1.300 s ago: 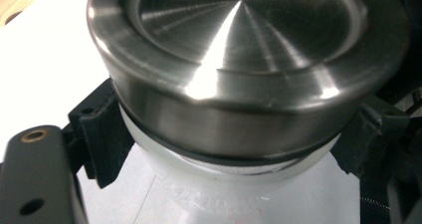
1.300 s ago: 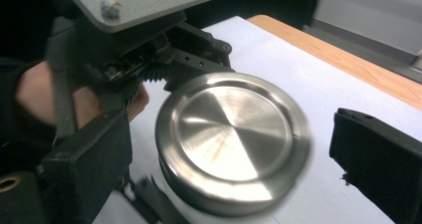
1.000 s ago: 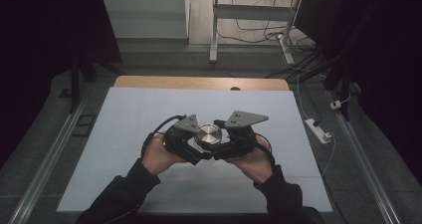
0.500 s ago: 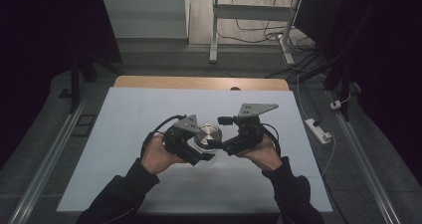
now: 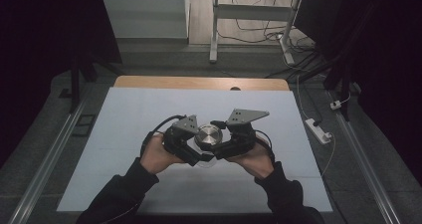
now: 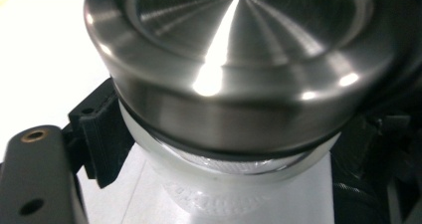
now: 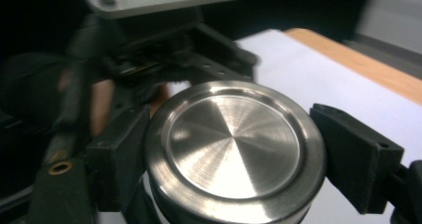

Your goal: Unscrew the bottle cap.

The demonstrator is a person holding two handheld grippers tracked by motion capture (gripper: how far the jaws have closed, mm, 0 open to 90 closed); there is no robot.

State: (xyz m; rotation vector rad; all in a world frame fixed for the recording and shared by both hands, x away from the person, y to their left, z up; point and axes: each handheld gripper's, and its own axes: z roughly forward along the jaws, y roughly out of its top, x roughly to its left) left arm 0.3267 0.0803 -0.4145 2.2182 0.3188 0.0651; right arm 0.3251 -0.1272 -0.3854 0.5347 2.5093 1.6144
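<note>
High view: both tools meet over the white surface [image 5: 149, 109], dark floor around. Left tool [image 6: 219, 184] view: clenched on the jar [image 6: 239, 189] beneath its lid [image 6: 229, 59]. Right tool [image 7: 234, 154] view: its jaws, having just closed, grasp the lid's rim.

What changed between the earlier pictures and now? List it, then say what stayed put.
The right claw let go of the metal lid and drew back to the right, then came in again; its jaws have just been closing and now clamp the lid's rim on both sides. The left claw stayed shut on the glass jar below the lid, held in the same spot above the white table.
</note>
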